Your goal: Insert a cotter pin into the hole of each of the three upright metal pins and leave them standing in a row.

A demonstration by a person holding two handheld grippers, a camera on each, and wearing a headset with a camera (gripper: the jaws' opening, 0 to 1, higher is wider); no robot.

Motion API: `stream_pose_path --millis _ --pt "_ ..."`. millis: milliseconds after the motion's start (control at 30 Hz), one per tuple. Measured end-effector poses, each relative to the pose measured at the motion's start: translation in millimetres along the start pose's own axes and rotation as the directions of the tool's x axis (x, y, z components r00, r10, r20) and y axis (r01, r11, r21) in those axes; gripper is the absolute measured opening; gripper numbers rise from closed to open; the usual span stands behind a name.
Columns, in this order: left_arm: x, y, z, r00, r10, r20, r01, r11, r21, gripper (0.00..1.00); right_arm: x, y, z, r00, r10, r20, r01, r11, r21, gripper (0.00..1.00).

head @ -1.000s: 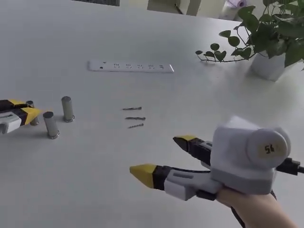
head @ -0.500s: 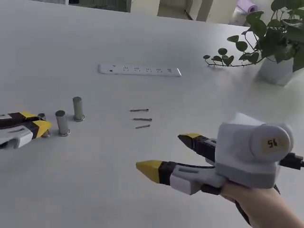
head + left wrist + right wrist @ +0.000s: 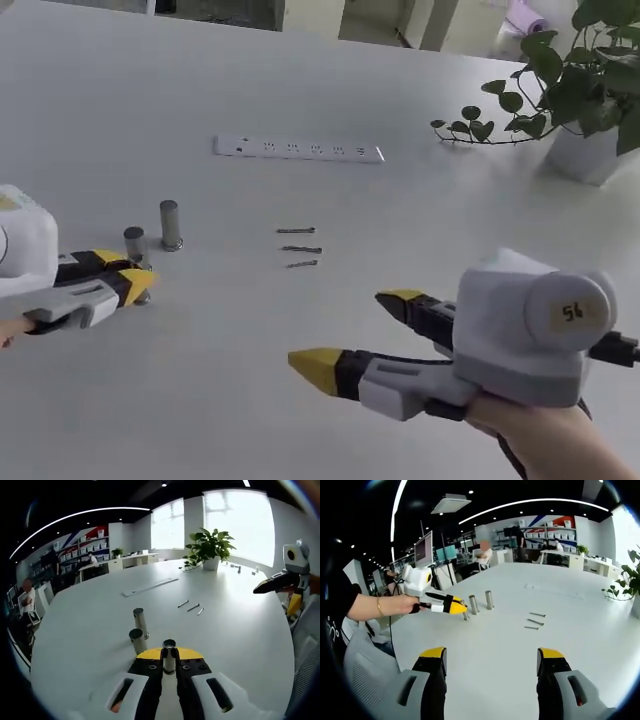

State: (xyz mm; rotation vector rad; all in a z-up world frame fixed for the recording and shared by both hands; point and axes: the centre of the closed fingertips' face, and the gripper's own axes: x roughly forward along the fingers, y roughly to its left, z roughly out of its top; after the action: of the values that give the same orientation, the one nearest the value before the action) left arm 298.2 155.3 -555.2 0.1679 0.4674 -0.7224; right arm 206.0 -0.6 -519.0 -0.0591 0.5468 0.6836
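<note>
Change: left gripper (image 3: 135, 282) further in among the pins than a second ago, when its tips stood only beside the end pin; now set around that pin.
Left jaws: drawn together on the nearest metal pin (image 3: 169, 656), which stands upright in the gap between the yellow tips; looks clamped.
Other pins: middle metal pin (image 3: 136, 640) and far metal pin (image 3: 141, 622) upright just beyond the tips, untouched, close to each other.
Small parts: three cotter pins (image 3: 300, 249) lying flat side by side on the table (image 3: 320, 120), well apart from the metal pins and arranged as they were a second ago; none in a hole yet.
Meaning for the task: first pin taken in hand, probably to steady it; no insertion begun, all three left to do.
Left pose: comes in low from the person's left, jaws roughly level with the table top, hand trailing behind.
Right side: right gripper (image 3: 355, 330) held above the table near the person, jaws wide apart with nothing between them, aimed forward and leftward toward the cotter pins, much as before.
Next move, as a guess: right gripper down to one cotter pin; thin and flat on the surface, so a fine pinch needed.
Far side: power strip (image 3: 297, 150) and potted plant (image 3: 580, 90), clear of the work.
</note>
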Motion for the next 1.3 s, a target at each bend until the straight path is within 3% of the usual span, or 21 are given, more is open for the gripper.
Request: stream_pose_path --millis 400,767,1200,1300 --pt "19.1 -33.6 3.6 0.9980 -0.063 0.008 0.063 0.998 0.007 0.07 2.4 2.4 -2.3 0.9999 0.012 0.001 -0.012 1.000 -0.002 0.70" --pt "31.1 -57.7 -2.4 0.9951 -0.099 -0.001 0.099 0.995 0.020 0.07 4.2 1.4 -2.5 0.9998 0.020 0.007 -0.020 1.000 0.004 0.69" --pt "32.9 -62.4 -1.3 0.9951 -0.098 0.010 0.098 0.995 0.022 0.07 3.1 -0.1 -8.7 0.9998 0.019 -0.002 -0.019 0.999 0.027 0.67" --pt "34.2 -62.0 -4.1 0.9955 -0.094 -0.005 0.094 0.995 0.012 0.08 3.5 0.8 -9.6 0.9997 0.025 -0.005 -0.024 0.999 0.028 0.67"
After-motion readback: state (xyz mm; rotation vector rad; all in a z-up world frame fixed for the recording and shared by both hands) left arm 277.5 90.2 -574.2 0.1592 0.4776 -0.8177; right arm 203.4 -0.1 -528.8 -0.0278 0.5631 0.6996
